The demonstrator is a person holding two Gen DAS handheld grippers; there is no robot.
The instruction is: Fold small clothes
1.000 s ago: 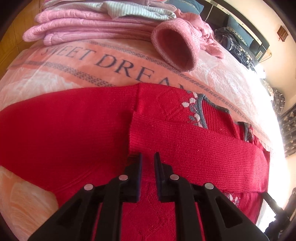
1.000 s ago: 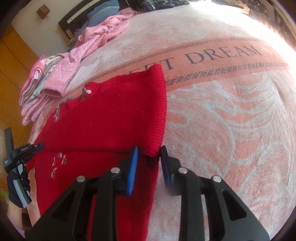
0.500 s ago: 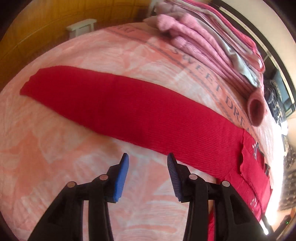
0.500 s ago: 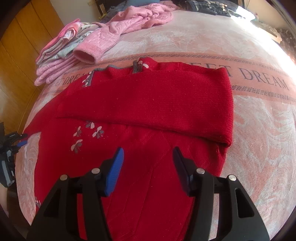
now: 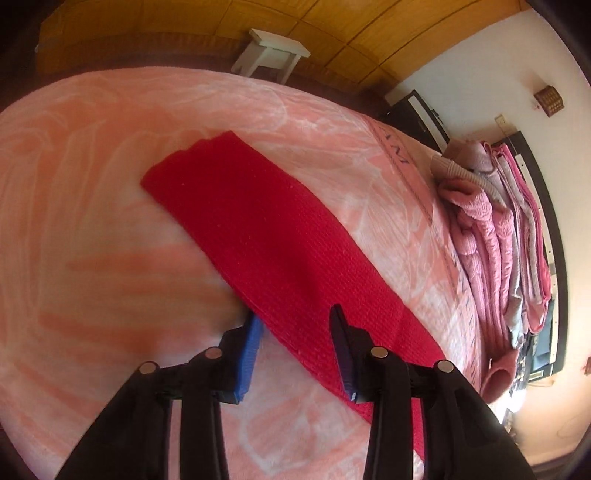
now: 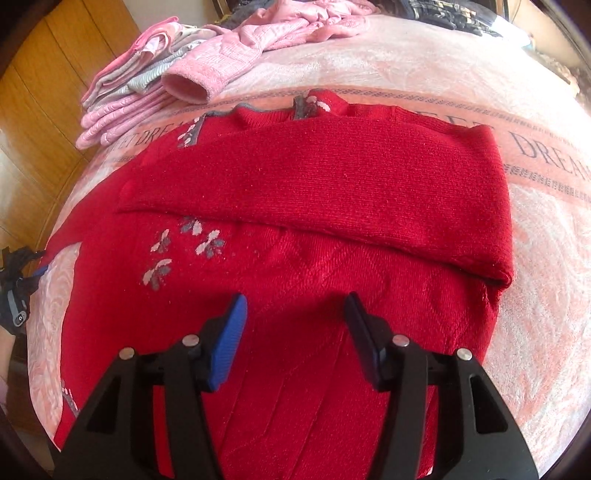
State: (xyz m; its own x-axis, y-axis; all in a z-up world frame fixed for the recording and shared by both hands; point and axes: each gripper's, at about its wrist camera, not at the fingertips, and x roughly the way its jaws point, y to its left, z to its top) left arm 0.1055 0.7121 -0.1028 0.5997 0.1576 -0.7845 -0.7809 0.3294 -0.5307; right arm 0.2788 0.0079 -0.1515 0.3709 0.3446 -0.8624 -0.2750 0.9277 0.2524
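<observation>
A red knit sweater (image 6: 295, 266) with grey and white flower motifs lies flat on the pink bed blanket (image 6: 546, 258). One sleeve (image 6: 332, 192) is folded across its chest. The other sleeve (image 5: 273, 236) stretches out straight over the blanket (image 5: 92, 184) in the left wrist view. My left gripper (image 5: 295, 325) is open, its fingers straddling this sleeve's near edge. Over the sweater's lower body my right gripper (image 6: 295, 325) hangs open, holding nothing. The left gripper (image 6: 22, 280) also shows at the far left of the right wrist view.
A stack of folded pink and grey clothes (image 5: 502, 229) lies at the bed's far side, with a loose pink garment (image 6: 236, 59) beside it. A white stool (image 5: 273, 51) stands past the bed edge by a wooden wall (image 5: 184, 22).
My left gripper opened, left the sweater's body and swung out along the straight sleeve. My right gripper let go of the folded sleeve's cuff, opened wide and drew back over the body.
</observation>
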